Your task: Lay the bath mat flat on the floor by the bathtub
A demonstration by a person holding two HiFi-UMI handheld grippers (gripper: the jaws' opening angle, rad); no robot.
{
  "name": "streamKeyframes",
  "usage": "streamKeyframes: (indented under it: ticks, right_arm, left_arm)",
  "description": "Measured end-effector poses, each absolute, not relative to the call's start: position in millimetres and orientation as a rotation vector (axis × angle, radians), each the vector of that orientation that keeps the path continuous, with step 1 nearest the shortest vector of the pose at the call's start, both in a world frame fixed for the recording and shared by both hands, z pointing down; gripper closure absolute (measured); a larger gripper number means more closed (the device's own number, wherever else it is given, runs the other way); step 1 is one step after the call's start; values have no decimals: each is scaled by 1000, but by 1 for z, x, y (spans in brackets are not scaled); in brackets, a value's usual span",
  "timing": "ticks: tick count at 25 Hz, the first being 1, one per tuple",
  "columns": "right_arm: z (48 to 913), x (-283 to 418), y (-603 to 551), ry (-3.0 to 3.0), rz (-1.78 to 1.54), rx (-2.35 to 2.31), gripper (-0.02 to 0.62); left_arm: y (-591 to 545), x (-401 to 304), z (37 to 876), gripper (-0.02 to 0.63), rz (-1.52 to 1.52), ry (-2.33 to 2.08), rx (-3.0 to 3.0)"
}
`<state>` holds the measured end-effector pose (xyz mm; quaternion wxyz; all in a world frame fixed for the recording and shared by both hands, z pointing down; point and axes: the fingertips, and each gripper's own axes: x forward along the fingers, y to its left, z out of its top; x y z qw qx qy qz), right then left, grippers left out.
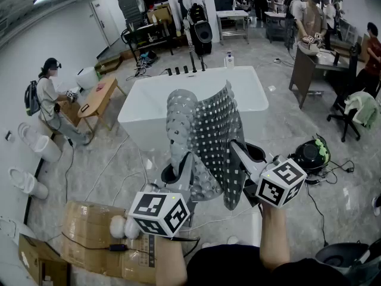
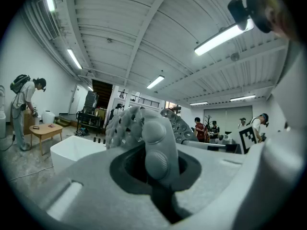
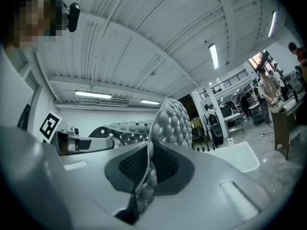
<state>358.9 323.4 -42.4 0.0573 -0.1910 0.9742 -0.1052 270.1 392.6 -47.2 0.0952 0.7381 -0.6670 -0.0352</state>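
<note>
Left gripper and right gripper each clamp an edge of the mat and point level, holding it up in the air above the floor on the near side of the tub. In the left gripper view the jaws press on a thick fold of knobbed grey mat. In the right gripper view the jaws pinch a thin edge of it, and the bumpy sheet rises beyond them. The mat hangs as an arch between the two, its grey bubbled face to the left and its dark underside, dotted with pale squares, to the right. Each gripper's cube shows black-and-white square markers, with no letters.

At lower left lies a cardboard box, its top shut, with two white rounded lumps and a black cable on it. The white tub stands beyond the mat, which hides part of its inside. A small bottle stands at the far rim, its label too small to read. Farther back are tables and people.
</note>
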Motion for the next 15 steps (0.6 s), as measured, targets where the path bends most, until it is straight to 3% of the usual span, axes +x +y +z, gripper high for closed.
streamKeyframes:
  ticks: [10,15]
  right_arm:
    - [-38,393,302,2976,-232,-556,575]
    - [-48,379,319,2978,-247,-547,575]
  left_arm:
    - [372,313,-43,577,-122,-2048,2157]
    - [390,299,-49,577,-119,-2040,2144]
